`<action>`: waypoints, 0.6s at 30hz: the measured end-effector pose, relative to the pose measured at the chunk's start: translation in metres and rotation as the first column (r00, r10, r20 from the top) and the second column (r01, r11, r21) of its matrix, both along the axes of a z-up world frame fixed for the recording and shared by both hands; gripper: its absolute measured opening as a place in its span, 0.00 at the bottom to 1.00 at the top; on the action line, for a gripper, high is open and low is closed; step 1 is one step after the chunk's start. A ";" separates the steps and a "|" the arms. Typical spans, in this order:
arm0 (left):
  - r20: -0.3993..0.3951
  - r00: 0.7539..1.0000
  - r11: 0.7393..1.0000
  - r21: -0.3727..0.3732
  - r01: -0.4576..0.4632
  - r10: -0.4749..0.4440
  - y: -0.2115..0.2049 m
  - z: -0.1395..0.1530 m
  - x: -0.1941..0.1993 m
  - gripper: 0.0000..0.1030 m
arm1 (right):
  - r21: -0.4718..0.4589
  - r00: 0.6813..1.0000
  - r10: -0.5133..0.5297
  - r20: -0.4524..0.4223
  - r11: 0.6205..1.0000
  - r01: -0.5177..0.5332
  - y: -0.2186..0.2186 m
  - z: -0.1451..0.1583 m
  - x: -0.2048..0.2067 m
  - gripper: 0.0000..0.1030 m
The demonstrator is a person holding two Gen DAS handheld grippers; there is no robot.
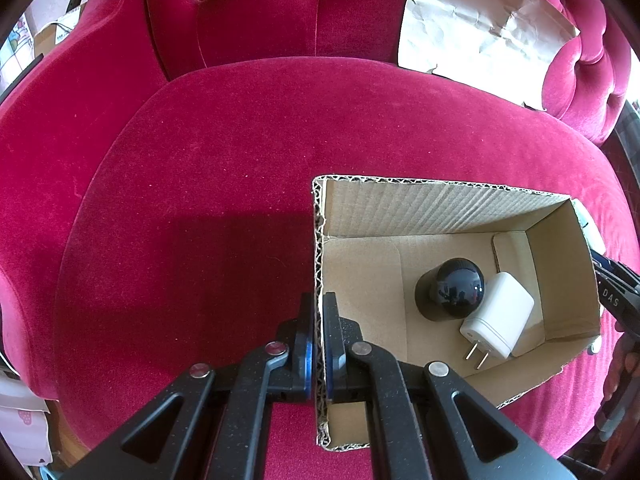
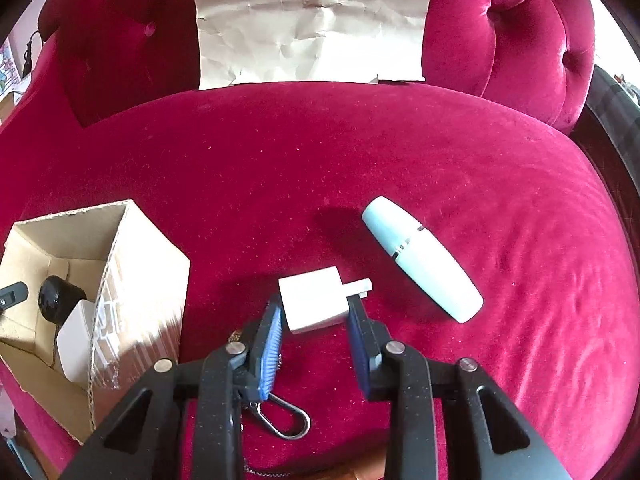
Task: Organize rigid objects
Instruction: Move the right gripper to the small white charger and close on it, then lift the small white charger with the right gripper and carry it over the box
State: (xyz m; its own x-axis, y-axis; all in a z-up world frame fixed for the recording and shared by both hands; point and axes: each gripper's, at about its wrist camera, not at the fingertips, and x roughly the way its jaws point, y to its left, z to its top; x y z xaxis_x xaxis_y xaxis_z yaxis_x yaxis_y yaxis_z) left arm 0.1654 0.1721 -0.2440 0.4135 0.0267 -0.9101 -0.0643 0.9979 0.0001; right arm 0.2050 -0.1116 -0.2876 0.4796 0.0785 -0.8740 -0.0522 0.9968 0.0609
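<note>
On the red velvet seat (image 1: 200,184), far left, my left tongs (image 1: 318,344) are pressed together on the near wall of the cardboard box (image 1: 440,204), pinching the corrugated edge & steadying it. Inside the box: a black dome-topped gadget (image 1: 450,294) and a white charger (image 1: 498,316), touching each other.

Mid-seat, my right tongs (image 2: 316,312) straddle a 2nd white plug adapter (image 2: 312,298), prongs pointing right. Pads look to be meeting its flat sides, left pad esp.; I'd call it pinched, tho contact on the right side is harder to confirm. Adapter's hard plastic, prob. light, stiff, smooth enough to slip, so best held across the broad flat faces, not the prongs. It lies on the cushion, beside the box but apart from it.

A metal carabiner (image 2: 288,420) w/ chain lies under the tongs, near me. Further right, a pale blue-white capsule-shaped device (image 2: 424,260) lies tilted on the seat, near the adapter, not touching. Rounded & slick-looking; grip mid-body, I'd judge.
</note>
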 end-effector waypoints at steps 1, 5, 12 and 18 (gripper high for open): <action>0.000 1.000 1.000 -0.001 0.000 0.000 0.001 0.000 0.000 0.04 | 0.002 1.000 -0.002 -0.001 1.000 0.002 0.000 0.000 0.000 0.32; 0.000 1.000 1.000 0.000 0.000 0.000 0.000 0.000 0.000 0.04 | -0.003 1.000 -0.005 0.007 1.000 0.005 -0.001 0.003 0.000 0.31; 0.000 1.000 1.000 0.002 0.000 0.000 0.000 0.000 0.001 0.04 | -0.004 1.000 -0.019 0.017 1.000 0.019 -0.006 0.010 -0.003 0.31; 0.000 1.000 1.000 0.003 0.000 0.000 0.001 0.000 0.001 0.03 | -0.030 0.999 -0.032 0.009 0.999 0.032 -0.006 0.024 -0.005 0.31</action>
State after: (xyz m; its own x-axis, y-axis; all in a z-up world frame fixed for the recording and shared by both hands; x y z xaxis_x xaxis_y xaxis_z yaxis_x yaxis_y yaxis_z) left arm 0.1659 0.1730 -0.2438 0.4132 0.0293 -0.9102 -0.0645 0.9979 0.0028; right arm 0.2003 -0.1177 -0.2638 0.4890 0.0364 -0.8715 -0.0208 0.9993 0.0301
